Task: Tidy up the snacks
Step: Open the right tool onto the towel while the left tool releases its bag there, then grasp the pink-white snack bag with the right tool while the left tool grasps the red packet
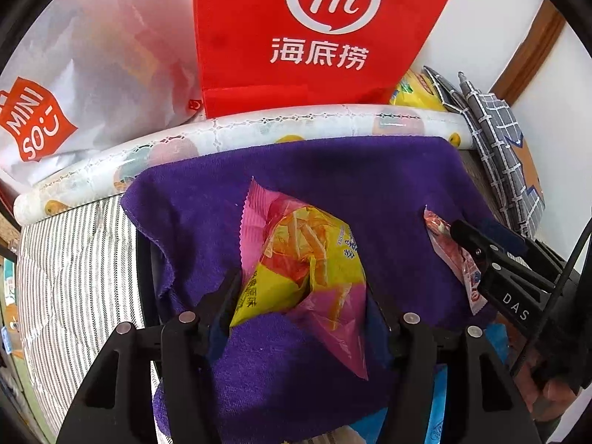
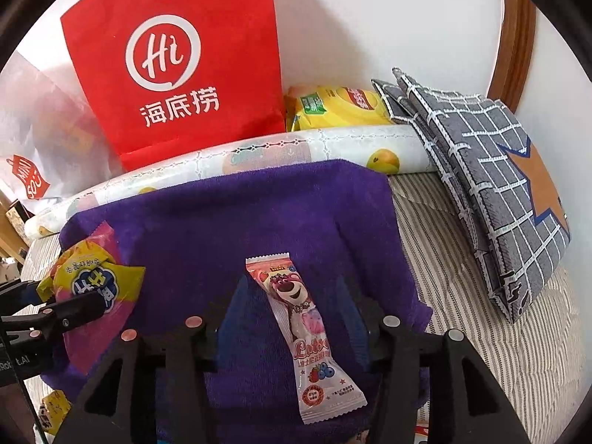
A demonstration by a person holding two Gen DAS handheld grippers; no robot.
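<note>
My left tongs (image 1: 299,296) sit around a yellow and pink chip bag (image 1: 307,255), jaws on either side of it; the left jaw looks against the bag edge, but I can't tell if the right one presses, so no sure grip. My right tongs (image 2: 292,310) stand partly apart with a slim pink candy bar (image 2: 299,318) lying between the jaws, pads clear of the wrapper, bar flat on the cloth. Both snacks lie on a purple towel (image 1: 296,170) spread over a surface with a grey and white striped cover (image 2: 462,277); chip bag toward the towel's left, candy bar right of it, apart from each other. Just behind the towel lies a rolled sheet printed with fruit (image 2: 296,148), running left to right. Behind the roll a red paper bag (image 2: 177,66) with a white round logo stands upright against a white wall (image 2: 370,18). Left of it a white shopping bag (image 1: 81,74) with a red label, slumped. Right of the red bag a yellow packet (image 2: 333,111) lies behind the roll. Far right, grey checked pouches (image 2: 481,170) with an orange star lean on the surface near a brown wooden frame (image 2: 518,37). A small yellow packet (image 2: 53,410) shows at the lower left edge of the right view.
</note>
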